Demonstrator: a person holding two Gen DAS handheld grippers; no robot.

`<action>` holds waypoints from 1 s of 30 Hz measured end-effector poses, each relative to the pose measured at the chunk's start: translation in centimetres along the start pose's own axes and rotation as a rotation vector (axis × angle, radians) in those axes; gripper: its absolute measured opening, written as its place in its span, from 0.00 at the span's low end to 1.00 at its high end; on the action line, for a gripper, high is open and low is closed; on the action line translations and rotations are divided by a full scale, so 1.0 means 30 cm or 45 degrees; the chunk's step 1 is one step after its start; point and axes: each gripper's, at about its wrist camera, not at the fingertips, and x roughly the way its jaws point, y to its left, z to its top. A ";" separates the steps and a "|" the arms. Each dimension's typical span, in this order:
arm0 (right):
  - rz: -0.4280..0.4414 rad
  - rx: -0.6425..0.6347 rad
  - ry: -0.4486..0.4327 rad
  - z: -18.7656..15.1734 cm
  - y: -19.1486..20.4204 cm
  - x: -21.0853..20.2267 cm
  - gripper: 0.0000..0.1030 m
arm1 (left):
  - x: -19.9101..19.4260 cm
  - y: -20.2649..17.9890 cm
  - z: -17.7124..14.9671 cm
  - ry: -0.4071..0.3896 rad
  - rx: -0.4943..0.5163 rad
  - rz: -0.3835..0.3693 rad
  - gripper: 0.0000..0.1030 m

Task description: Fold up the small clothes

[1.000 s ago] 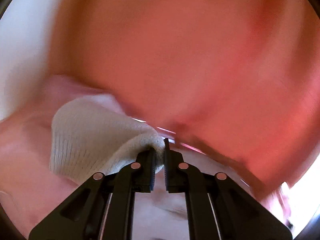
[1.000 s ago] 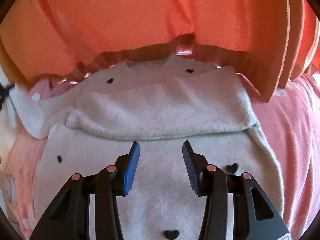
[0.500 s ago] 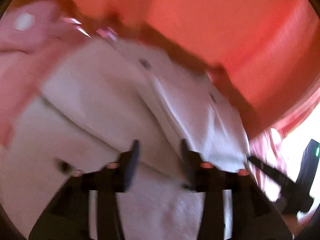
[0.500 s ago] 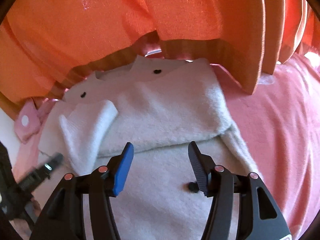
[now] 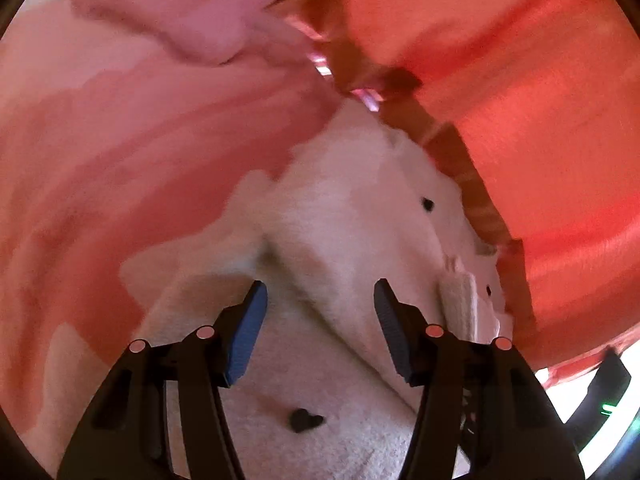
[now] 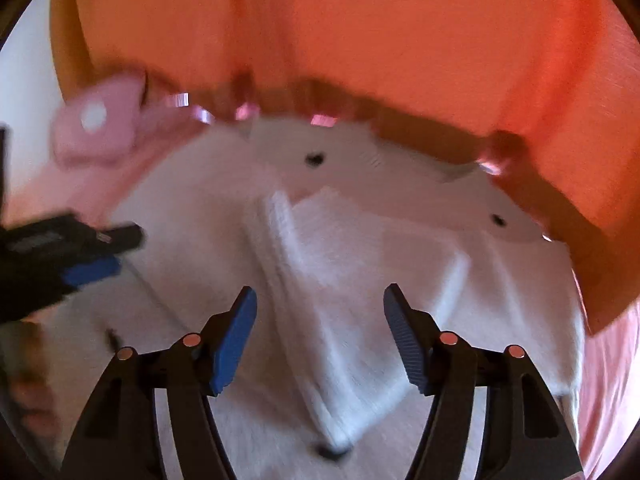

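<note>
Below an orange curtain point(image 6: 360, 32), on pink bedding point(image 5: 120, 152), a soft, light white fleece sweater point(image 6: 360, 264) with folded-in sleeves is spread, best pinched at its hem; both tongs, left point(image 5: 318, 330) and right point(image 6: 320, 334), are seen parted, empty.

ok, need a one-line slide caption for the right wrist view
Open right gripper hovers over a white heart-dotted sweater with sleeves folded in, on pink bedding.
</note>
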 end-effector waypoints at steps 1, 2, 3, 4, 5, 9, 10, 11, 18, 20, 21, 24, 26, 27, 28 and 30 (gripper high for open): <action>-0.002 0.017 -0.001 0.016 -0.014 -0.003 0.05 | 0.001 0.021 0.007 0.007 -0.035 -0.029 0.49; 0.021 0.078 -0.041 0.030 -0.053 -0.034 0.07 | -0.003 0.028 0.007 0.010 -0.047 -0.038 0.48; 0.079 0.219 -0.128 0.042 -0.148 -0.111 0.07 | -0.009 0.030 0.007 0.008 -0.050 -0.040 0.48; 0.092 0.324 -0.186 0.031 -0.235 -0.173 0.07 | -0.016 0.026 0.005 -0.001 -0.041 -0.030 0.48; 0.082 0.420 -0.231 0.008 -0.323 -0.224 0.07 | -0.017 0.019 0.003 -0.008 -0.029 -0.019 0.48; 0.049 0.688 -0.122 -0.170 -0.615 -0.189 0.18 | -0.017 -0.004 -0.006 -0.006 -0.008 -0.025 0.48; 0.045 0.748 -0.063 -0.223 -0.658 -0.149 0.20 | -0.013 -0.006 -0.006 -0.002 -0.019 -0.033 0.48; 0.052 0.812 -0.006 -0.290 -0.695 -0.100 0.20 | -0.010 -0.009 -0.007 0.001 -0.027 -0.033 0.48; 0.187 0.943 -0.050 -0.327 -0.743 -0.085 0.55 | -0.018 0.008 0.004 -0.010 -0.131 -0.159 0.48; 0.191 0.960 -0.020 -0.326 -0.747 -0.049 0.56 | 0.000 0.024 0.017 -0.003 -0.164 -0.184 0.48; 0.190 0.962 0.002 -0.324 -0.747 -0.032 0.54 | 0.011 0.033 0.019 0.006 -0.174 -0.183 0.46; 0.120 0.865 0.006 -0.250 -0.699 -0.038 0.08 | 0.036 0.049 0.021 0.014 -0.167 -0.133 0.15; 0.242 0.814 -0.226 -0.141 -0.668 -0.186 0.07 | 0.036 0.056 0.025 0.013 -0.155 -0.122 0.11; 0.306 0.773 -0.344 -0.092 -0.664 -0.255 0.07 | 0.035 0.058 0.027 0.012 -0.156 -0.117 0.09; 0.369 0.726 -0.486 -0.057 -0.656 -0.351 0.07 | 0.032 0.055 0.029 0.003 -0.147 -0.103 0.09; 0.361 0.656 -0.654 -0.054 -0.664 -0.445 0.06 | 0.028 0.047 0.026 -0.009 -0.118 -0.074 0.09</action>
